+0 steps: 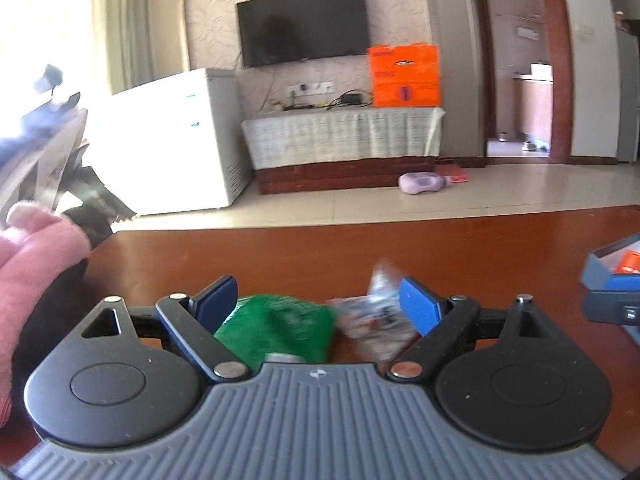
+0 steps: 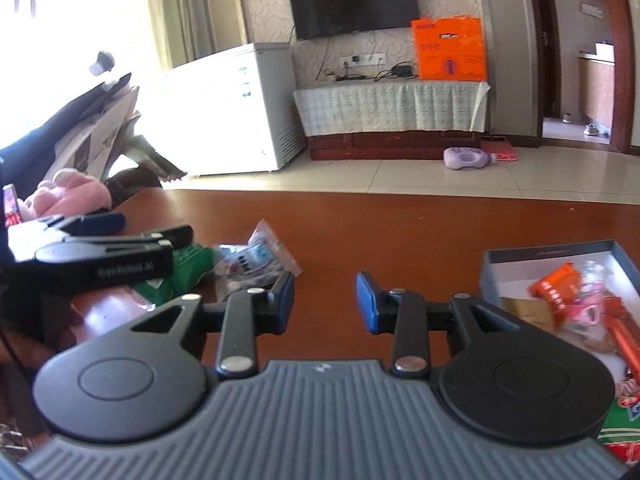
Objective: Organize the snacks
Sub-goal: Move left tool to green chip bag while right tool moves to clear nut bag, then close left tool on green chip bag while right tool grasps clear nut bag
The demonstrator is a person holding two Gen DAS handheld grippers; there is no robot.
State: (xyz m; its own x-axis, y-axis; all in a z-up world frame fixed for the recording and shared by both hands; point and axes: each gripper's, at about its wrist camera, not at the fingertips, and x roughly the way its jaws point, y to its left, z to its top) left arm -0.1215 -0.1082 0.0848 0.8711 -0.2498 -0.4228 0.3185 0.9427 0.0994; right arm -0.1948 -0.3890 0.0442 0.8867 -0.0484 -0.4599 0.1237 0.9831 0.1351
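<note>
My left gripper [image 1: 318, 300] is open wide, low over a green snack packet [image 1: 276, 326] and a clear snack packet [image 1: 374, 320] on the brown table [image 1: 460, 256]. The same packets show in the right wrist view, the green one [image 2: 188, 266] and the clear one [image 2: 252, 260], with the left gripper [image 2: 132, 236] over them from the left. My right gripper [image 2: 325, 300] is open and empty above bare table. A blue-grey box [image 2: 520, 264] at the right holds several snack packets, one orange [image 2: 556, 284].
A pink plush toy [image 2: 68, 198] lies at the table's left edge. More packets [image 2: 624, 420] lie at the right near the box. Beyond the table are a tiled floor, a white freezer [image 2: 236, 108], a TV stand and an orange bag [image 2: 450, 50].
</note>
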